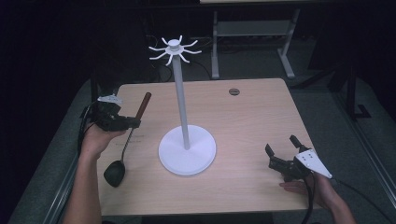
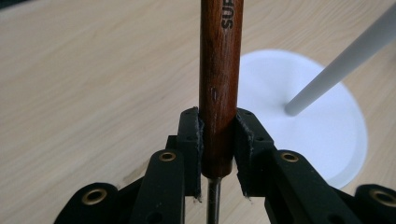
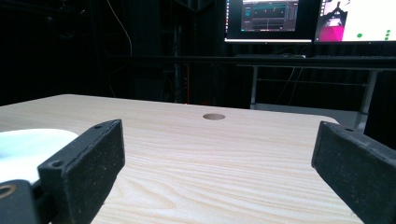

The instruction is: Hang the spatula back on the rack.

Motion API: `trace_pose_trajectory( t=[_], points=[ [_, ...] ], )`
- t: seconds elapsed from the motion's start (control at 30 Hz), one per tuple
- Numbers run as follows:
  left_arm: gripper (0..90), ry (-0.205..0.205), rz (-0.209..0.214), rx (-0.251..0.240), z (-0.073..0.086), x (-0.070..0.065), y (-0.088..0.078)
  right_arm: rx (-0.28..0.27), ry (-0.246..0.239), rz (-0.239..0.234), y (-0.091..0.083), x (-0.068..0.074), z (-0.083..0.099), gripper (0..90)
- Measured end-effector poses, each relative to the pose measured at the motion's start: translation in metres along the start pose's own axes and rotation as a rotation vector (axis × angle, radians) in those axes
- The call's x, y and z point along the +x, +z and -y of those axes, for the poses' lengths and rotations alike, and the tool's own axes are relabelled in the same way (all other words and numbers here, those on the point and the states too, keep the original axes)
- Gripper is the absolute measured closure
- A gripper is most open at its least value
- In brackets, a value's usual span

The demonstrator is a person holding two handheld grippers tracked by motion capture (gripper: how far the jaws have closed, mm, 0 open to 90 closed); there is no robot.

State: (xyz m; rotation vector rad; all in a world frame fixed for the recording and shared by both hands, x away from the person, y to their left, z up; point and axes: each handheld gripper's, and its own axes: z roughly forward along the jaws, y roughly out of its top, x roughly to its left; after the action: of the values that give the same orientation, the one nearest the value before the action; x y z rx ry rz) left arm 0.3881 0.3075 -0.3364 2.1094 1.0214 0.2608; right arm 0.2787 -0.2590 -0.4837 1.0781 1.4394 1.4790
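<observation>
A ladle with a brown wooden handle (image 1: 143, 105) and a black bowl (image 1: 114, 173) hangs tilted over the table's left side. My left gripper (image 1: 132, 122) is shut on the lower end of that handle (image 2: 218, 93), both pads pressed on the wood, with the thin metal shaft (image 2: 213, 200) running down below. A white rack stands mid-table, made of a round base (image 1: 187, 150), a tall post (image 1: 181, 100) and a ring of hooks (image 1: 174, 49) on top. Its base (image 2: 322, 130) lies just beyond the held handle. My right gripper (image 1: 283, 146) rests open near the front right corner, nothing between its pads (image 3: 86, 161).
The wooden table (image 1: 243, 116) has a round cable hole (image 1: 234, 91) near its far edge, also the hole (image 3: 214, 116) ahead of the right gripper. Dark floor and a metal frame (image 1: 252, 42) lie beyond. Monitors (image 3: 268, 18) glow in the background.
</observation>
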Motion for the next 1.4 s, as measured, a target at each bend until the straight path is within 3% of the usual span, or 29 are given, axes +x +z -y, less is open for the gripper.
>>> trace_pose_trajectory(
  t=[0.4,0.87,1.2,1.4],
  points=[
    [73.4,0.045,0.07,-0.202,-0.001,-0.012,-0.029,-0.001,-0.002,0.0,0.0,0.0,0.0,2.0],
    [73.4,0.098,0.131,-0.341,-0.005,-0.022,-0.045,0.0,-0.002,0.0,0.0,0.0,0.0,2.0],
    [73.4,0.183,0.176,-0.46,-0.026,-0.049,-0.063,0.0,0.003,0.0,0.0,0.0,0.0,2.0],
    [73.3,0.216,0.196,-0.485,-0.035,-0.06,-0.07,0.0,0.002,0.0,0.0,0.0,0.0,2.0]
  ],
)
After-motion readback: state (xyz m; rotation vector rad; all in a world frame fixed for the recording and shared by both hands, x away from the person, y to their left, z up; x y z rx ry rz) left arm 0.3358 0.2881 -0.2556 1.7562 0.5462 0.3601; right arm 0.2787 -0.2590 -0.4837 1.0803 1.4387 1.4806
